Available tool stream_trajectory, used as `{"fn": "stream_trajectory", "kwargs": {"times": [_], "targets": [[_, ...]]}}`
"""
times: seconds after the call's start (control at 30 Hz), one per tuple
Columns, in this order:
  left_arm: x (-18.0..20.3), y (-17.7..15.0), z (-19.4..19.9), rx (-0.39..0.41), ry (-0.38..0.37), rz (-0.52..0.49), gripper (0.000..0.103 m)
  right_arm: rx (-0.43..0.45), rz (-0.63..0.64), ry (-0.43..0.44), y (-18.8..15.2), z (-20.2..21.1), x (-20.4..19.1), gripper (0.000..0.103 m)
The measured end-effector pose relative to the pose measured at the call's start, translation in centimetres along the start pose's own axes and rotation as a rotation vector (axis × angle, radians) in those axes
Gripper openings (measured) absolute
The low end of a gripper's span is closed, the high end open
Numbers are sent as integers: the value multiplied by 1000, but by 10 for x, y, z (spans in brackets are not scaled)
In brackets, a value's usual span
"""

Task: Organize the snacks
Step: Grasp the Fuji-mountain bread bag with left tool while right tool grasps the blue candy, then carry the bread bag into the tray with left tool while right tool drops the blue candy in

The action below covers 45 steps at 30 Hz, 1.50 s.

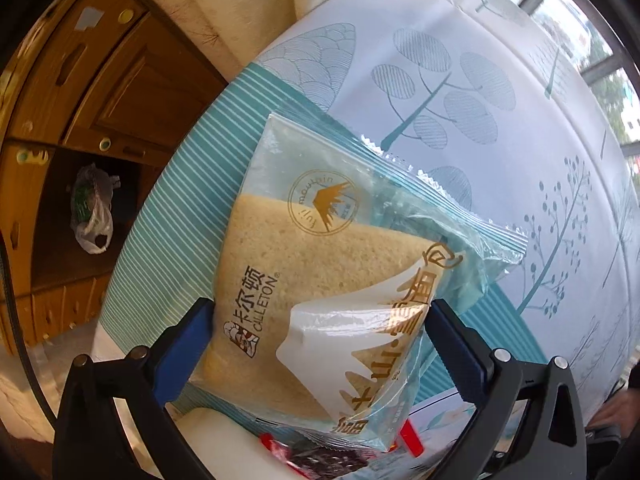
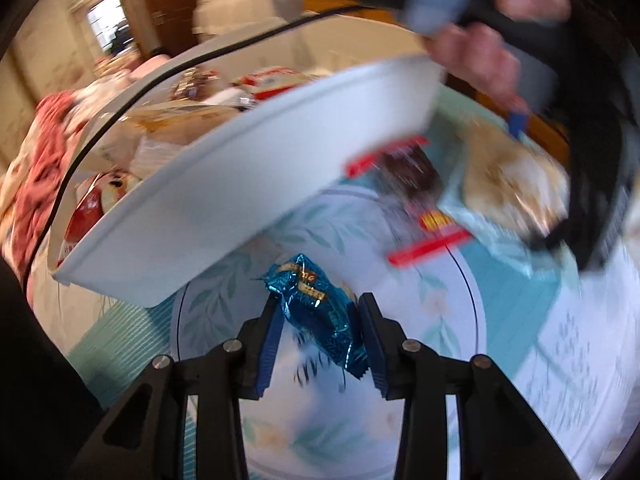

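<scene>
Left wrist view: we see the bread packet (image 1: 316, 264), a clear wrapper with gold lettering around a pale slice, clamped between the blue pads of the left gripper (image 1: 320, 332). One pad presses each side of the packet near its lower half, and the rest of it sticks out ahead of the fingers, above the tablecloth (image 1: 500, 92) printed with teal trees and leaves. Just below the packet, near the bottom edge, we glimpse a dark snack in a red-edged wrapper (image 1: 320, 456) and a corner of white container. To the left, beyond the table's striped border, stands a wooden cabinet (image 1: 80, 92) with a crumpled plastic bag (image 1: 92, 208) on its open shelf.

In the right wrist view, blurred by motion, we find the right gripper (image 2: 320, 336) closed narrowly on a shiny blue candy wrapper (image 2: 316, 312), which fills the gap between its blue pads and pokes out ahead of them. Just beyond it tilts a white bin (image 2: 240, 200) with more snacks showing over its rim. To the right of the bin the red-edged snack (image 2: 412, 184) lies on the cloth, and farther right a hand (image 2: 480, 56) holds the left gripper with the bread packet (image 2: 516, 184).
</scene>
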<state>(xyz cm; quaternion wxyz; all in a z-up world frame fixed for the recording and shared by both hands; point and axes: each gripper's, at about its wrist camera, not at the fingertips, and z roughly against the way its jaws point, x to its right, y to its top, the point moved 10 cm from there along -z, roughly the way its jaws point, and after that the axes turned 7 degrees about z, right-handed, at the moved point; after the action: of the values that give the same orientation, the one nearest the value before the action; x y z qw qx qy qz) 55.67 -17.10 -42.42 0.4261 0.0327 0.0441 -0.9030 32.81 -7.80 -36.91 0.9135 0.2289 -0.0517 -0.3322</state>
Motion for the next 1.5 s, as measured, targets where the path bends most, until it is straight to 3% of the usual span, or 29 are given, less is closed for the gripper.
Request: {"fn": "stream_trajectory", "kwargs": {"times": [0.3, 0.57, 0.87, 1.03, 1.33, 1.5], "targets": [[1, -7, 3, -12, -29, 202, 98, -39, -354, 21, -45, 25, 24, 37], [13, -25, 4, -49, -47, 331, 95, -51, -517, -2, -82, 50, 39, 37], [52, -48, 11, -94, -50, 367, 92, -58, -679, -35, -128, 78, 52, 37], [73, -66, 16, -119, -41, 350, 90, -57, -709, -67, -138, 92, 53, 37], [111, -99, 31, -143, -57, 323, 76, -45, -762, -110, -158, 116, 52, 38], [115, -114, 34, -130, -91, 363, 70, -30, -770, -129, -159, 123, 44, 38]]}}
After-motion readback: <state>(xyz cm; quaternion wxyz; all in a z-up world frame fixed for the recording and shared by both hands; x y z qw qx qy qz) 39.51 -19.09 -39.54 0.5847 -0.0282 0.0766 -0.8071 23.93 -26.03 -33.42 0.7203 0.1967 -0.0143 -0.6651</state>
